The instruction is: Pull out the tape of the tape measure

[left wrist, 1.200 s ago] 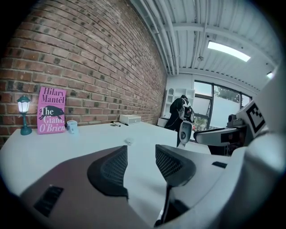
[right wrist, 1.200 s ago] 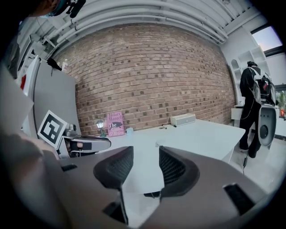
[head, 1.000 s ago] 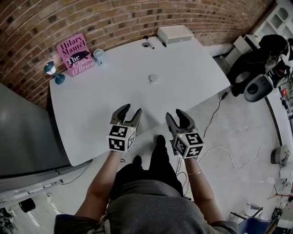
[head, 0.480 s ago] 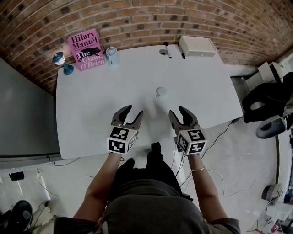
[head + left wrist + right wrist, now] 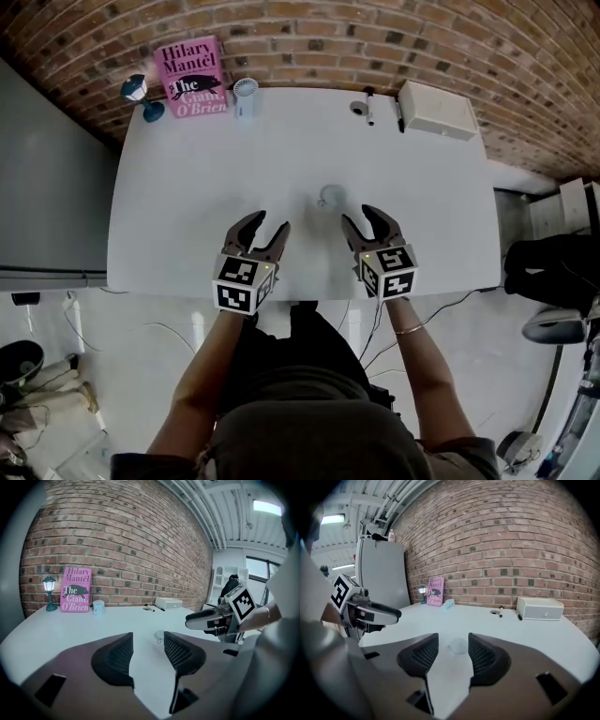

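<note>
Tape measure (image 5: 330,195), probably light and slippery, is lying ahead of the spread, empty left gripper (image 5: 270,223), its jaws just widening, and right gripper (image 5: 359,217), likely needing one pinching case, other tape tip.

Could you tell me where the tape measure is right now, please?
In the head view, the tape measure lies mid-table, just ahead of the right gripper.

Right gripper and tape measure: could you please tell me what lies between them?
Only bare table separates right gripper from tape measure, per head view.
</note>
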Motion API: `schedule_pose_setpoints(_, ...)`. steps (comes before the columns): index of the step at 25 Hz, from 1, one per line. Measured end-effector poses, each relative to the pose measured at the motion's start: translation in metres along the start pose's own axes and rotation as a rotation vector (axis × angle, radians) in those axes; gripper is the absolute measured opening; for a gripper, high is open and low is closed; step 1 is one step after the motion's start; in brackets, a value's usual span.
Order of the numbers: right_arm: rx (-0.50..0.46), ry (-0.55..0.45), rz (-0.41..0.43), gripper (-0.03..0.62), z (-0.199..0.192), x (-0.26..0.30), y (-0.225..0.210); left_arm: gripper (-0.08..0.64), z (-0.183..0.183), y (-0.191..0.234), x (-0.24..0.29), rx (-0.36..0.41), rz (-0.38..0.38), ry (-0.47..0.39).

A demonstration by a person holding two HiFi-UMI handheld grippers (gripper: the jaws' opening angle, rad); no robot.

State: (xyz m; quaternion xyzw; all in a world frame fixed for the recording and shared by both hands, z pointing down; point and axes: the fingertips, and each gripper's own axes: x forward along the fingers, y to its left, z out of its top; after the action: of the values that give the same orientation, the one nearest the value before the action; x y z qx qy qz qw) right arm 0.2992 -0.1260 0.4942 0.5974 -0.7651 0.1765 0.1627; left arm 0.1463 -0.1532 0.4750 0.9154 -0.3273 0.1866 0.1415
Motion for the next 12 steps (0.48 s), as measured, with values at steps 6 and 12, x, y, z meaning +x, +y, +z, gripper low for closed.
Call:
schedule_pose_setpoints(6,-0.078,0.07,0.108,0.203,-0.009,0.028,-0.007,0.199,-0.004,-0.005,0.01,-0.04,0.064,0.017)
schedule_pose_setpoints(12,-0.169,0.12,0.169,0.223,-0.016,0.055,-0.011,0.198,-0.011,-0.002,0.015,-0.076,0.111,0.033)
